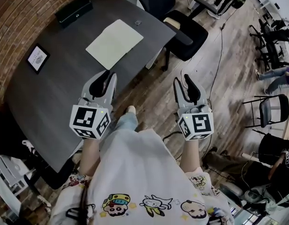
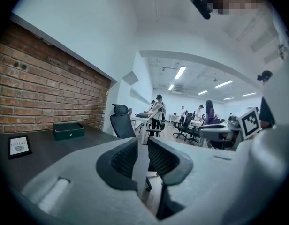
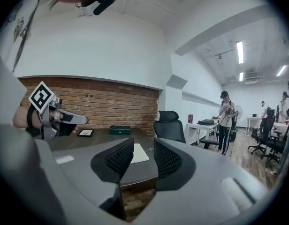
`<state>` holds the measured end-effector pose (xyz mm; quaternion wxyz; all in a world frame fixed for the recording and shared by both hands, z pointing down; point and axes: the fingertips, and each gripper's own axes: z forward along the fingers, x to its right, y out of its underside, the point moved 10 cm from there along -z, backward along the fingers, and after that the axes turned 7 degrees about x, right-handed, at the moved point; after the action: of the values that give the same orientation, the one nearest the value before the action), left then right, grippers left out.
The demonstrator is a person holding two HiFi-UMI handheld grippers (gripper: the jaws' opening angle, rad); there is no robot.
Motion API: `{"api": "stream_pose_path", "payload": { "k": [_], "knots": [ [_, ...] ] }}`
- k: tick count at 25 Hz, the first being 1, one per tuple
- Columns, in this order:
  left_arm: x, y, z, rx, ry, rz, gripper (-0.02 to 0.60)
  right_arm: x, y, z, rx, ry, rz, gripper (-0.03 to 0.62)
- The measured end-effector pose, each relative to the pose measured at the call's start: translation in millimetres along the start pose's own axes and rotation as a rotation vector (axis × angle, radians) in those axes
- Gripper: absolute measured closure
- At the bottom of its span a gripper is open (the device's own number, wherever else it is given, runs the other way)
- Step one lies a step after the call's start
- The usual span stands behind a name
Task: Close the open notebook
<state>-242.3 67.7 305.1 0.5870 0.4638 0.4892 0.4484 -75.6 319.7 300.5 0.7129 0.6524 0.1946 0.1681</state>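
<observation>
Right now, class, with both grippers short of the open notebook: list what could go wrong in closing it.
1. The notebook lies flat on the dark table; a jaw sliding under a page may just push it along, or crease the paper.
2. The right gripper hangs over the floor, off the table's edge; reaching in, it could knock that edge or the office chair.

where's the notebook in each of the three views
Head view: the notebook is at upper middle, a pale sheet on the dark table.
Left gripper view: not in it.
Right gripper view: the notebook is just below centre, a pale sheet on the table's far part.
Shared landmark: the dark green box, at mid left in the left gripper view and above the notebook in the right gripper view.
</observation>
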Motion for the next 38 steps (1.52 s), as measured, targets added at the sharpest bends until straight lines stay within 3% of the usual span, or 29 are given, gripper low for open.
{"api": "stream_pose_path", "payload": {
  "k": [12, 21, 29, 38],
  "knots": [
    [-79.3, 0.2, 23.9, -0.009, -0.095, -0.06, 0.493, -9.5, 1.5, 106.2, -0.028, -0.073, 0.023, 0.437],
    [-107.3, 3.0, 37.1, 0.01, -0.225, -0.105, 0.474, 1.2, 2.8, 178.7, -0.059, -0.204, 0.007, 0.425],
    [-127.8, -9.6, 78.4, 0.074, -0.48, -0.116, 0.465, 33.0, 5.0, 297.8, -0.07, -0.466, 0.008, 0.402],
    [-112.7, -16.2, 140.3, 0.097, -0.777, -0.188, 0.449, 77.2, 3.5, 414.5, -0.116, -0.78, 0.033, 0.376]
  ]
}}
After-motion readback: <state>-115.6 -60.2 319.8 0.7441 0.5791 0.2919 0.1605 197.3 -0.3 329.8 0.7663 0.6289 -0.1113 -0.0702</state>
